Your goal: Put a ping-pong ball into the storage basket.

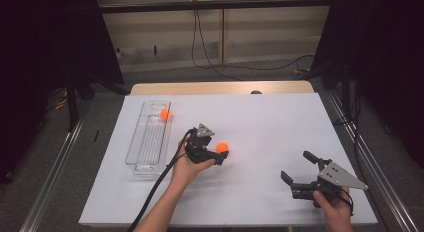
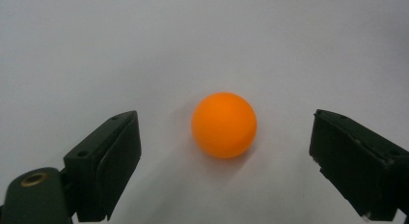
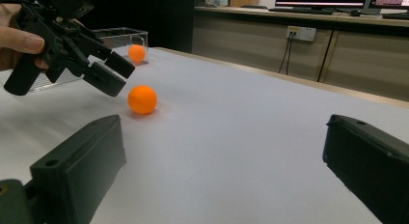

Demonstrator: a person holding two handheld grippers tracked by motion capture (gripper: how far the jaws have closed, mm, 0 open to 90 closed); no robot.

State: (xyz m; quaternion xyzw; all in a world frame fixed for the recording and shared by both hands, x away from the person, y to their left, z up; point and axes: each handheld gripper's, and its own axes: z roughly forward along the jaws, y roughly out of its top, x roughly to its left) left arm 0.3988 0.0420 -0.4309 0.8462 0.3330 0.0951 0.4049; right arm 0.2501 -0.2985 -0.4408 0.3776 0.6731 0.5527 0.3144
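Near the tabletop's left edge lies a long clear plastic tray (image 1: 148, 139), its length running from the near side toward the far side. An orange ball (image 1: 164, 114) sits at the tray's far end, against its right wall; whether it is inside the tray or just beside it cannot be told.

Toward the middle of the white tabletop (image 1: 270, 122), the left gripper (image 1: 220, 155) is held low in the person's left hand (image 1: 187, 167), pointing right. Its jaws stand wide apart around a second orange ball (image 1: 222, 147), which rests on the tabletop. In the left gripper view this ball (image 2: 224, 125) sits between the two black jaws, with clear gaps on both sides, touching neither pad.

Near the tabletop's near right corner, the right gripper (image 1: 299, 166) is held in the right hand (image 1: 336, 209), its jaws spread wide with nothing between them.
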